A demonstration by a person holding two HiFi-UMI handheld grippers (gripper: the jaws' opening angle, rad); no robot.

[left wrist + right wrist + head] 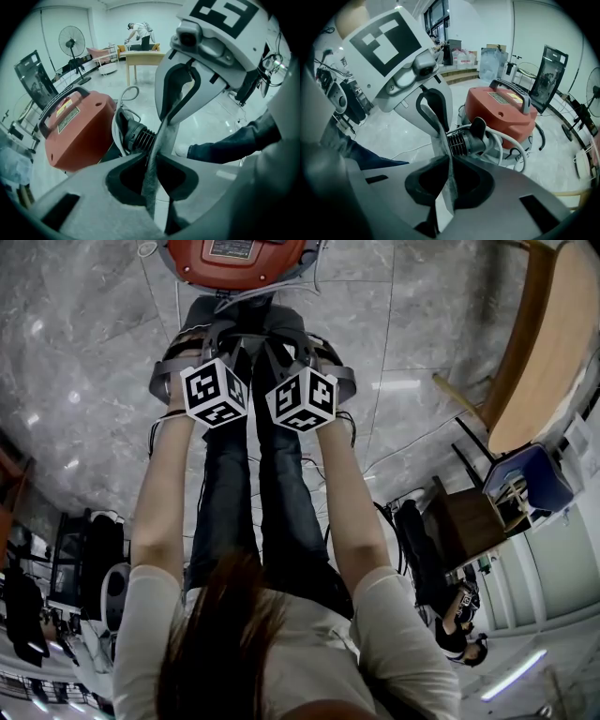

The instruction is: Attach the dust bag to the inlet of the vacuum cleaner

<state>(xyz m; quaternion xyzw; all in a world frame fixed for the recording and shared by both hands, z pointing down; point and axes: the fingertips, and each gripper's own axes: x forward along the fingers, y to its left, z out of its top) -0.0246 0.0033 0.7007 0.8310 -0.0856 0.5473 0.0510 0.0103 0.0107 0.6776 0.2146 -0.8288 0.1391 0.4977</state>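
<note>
**Left gripper** (152, 161): the jaws are closed down on the dust bag (162, 137), pinching a thin fold of its grey fabric between the pads.

**Right gripper** (449, 164): the jaws are clamped on the same fabric in the same way.

The fabric runs straight from one pair of jaws to the other, so each gripper faces its counterpart with the bag edge strung between them. The likely purpose is that two opposed grips keep the limp cloth spread and controlled, which a single grip could not do.

The ribbed black inlet (139, 135) lies just beyond the tips of both grippers, close behind the stretched fabric. Whether the fabric touches it cannot be told. The red body of the vacuum cleaner (77, 131) sits farther ahead of the jaws, behind the inlet.

Both grippers point steeply down toward the inlet, which lines the bag edge up with it. The bag does not appear seated yet, so the fitting step is judged to be in hand.
</note>
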